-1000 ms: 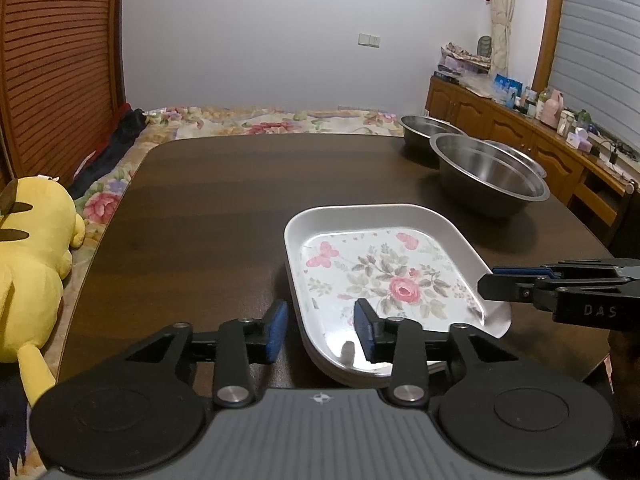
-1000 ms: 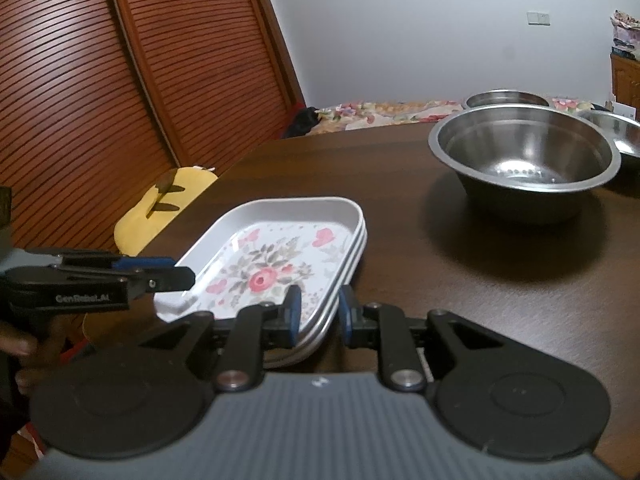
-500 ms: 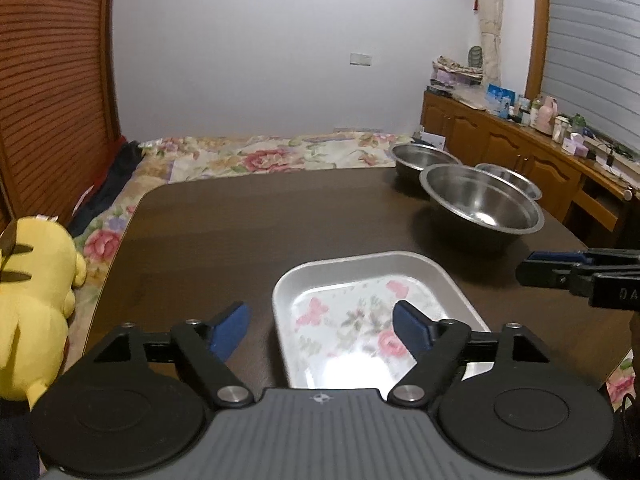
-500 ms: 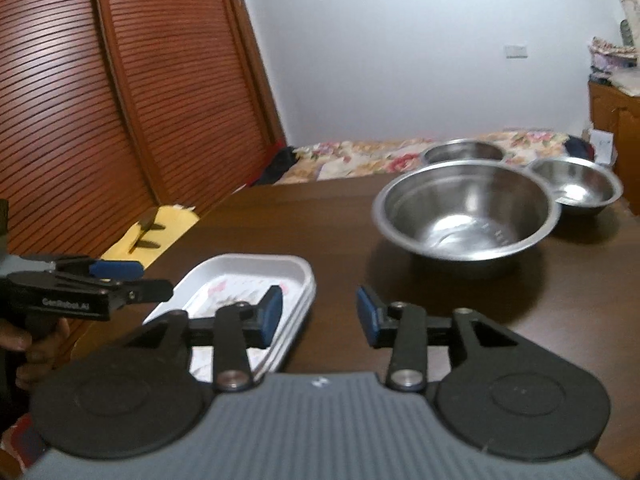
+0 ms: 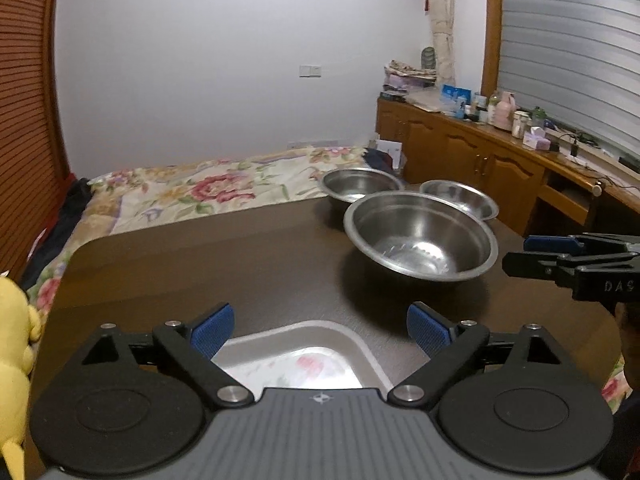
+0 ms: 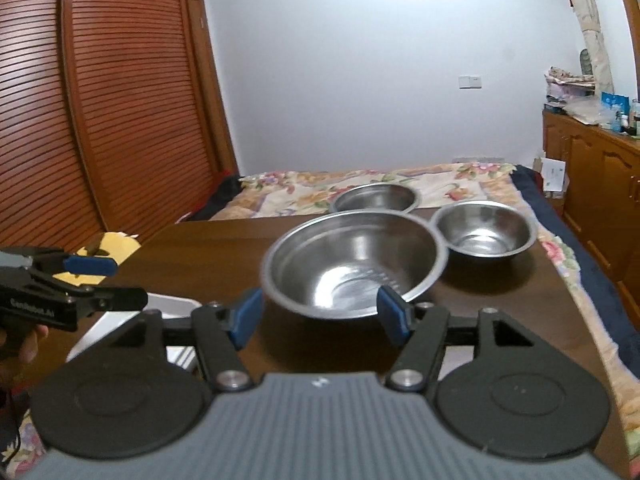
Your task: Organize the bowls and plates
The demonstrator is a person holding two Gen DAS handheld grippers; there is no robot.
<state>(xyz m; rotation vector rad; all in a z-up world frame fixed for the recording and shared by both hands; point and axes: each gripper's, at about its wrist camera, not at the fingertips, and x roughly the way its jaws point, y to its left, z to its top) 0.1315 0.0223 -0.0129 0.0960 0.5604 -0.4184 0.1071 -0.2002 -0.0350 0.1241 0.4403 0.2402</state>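
At the left edge of the surface (image 5: 208, 264), just off it, a yellow plush toy (image 5: 14, 344) is seen, soft and rounded. Next along, the left gripper (image 5: 320, 330) is held low over the near edge, its blue ribbed fingers (image 5: 212, 330) spread wide apart and clamped on nothing. Directly beneath them the floral plates (image 5: 296, 354) are found, a stack of rounded-rectangle trays with glossy white rims and a pink flower print, resting flat at the near edge; the stacked rims are glimpsed in the right wrist view. The plates look dealt with, so the bowls are judged to be the step now in hand. Toward the right side the large steel bowl (image 6: 354, 262) is set, round, polished and deep, with a rolled rim. The right gripper (image 6: 320, 314) is pointed straight at it, fingers (image 6: 394, 314) well apart and empty, framing the near rim without touching. Behind it, at the far edge, the medium steel bowl (image 6: 376, 198) is placed, and at the far right corner the small steel bowl (image 6: 486, 230). Nesting is probably called for next: a thin, slippery rim would have to be pinched squarely, and the smaller bowl lowered into a larger one.
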